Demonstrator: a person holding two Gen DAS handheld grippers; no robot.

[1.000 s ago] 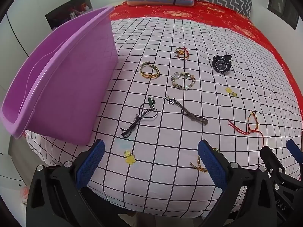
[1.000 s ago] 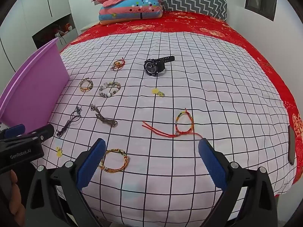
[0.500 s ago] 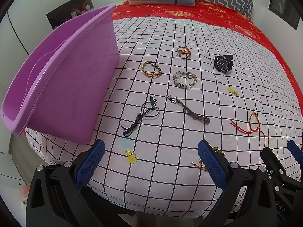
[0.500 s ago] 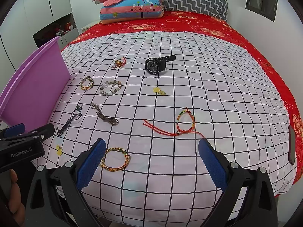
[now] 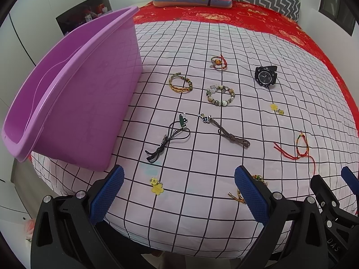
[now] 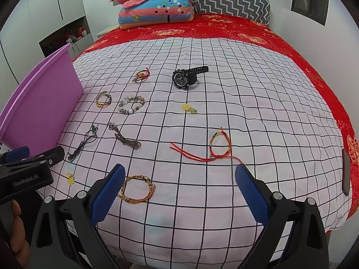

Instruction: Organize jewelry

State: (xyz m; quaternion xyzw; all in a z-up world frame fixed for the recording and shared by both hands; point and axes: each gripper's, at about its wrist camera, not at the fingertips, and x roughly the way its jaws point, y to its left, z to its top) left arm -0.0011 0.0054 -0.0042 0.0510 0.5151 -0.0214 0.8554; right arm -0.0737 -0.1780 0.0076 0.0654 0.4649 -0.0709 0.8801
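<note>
Several pieces of jewelry lie spread over a pink checked bedsheet [image 5: 202,44]. A black watch [image 5: 265,75] lies far right, a beaded bracelet [image 5: 221,95] in the middle, a gold-green bracelet [image 5: 180,83] left of it. Two cord necklaces [image 5: 170,137] [image 5: 226,132] lie nearer. A yellow charm [image 5: 156,186] sits between my left gripper's [image 5: 179,192] open fingers. My right gripper [image 6: 179,190] is open and empty, a woven yellow bracelet [image 6: 136,188] beside its left pad and a red string bracelet [image 6: 218,145] just beyond it. A purple tub [image 5: 67,94] stands at the left.
Pillows [image 6: 157,6] and a red cover [image 6: 224,29] fill the head of the bed. Two small yellow charms [image 6: 188,108] lie mid-sheet. A hand [image 6: 15,231] holds the left tool at the near edge. White cupboards [image 5: 44,11] stand left of the bed.
Both grippers have drifted slightly, so the jewelry sits a little lower in both views. Nothing on the bed has moved and both stay open.
</note>
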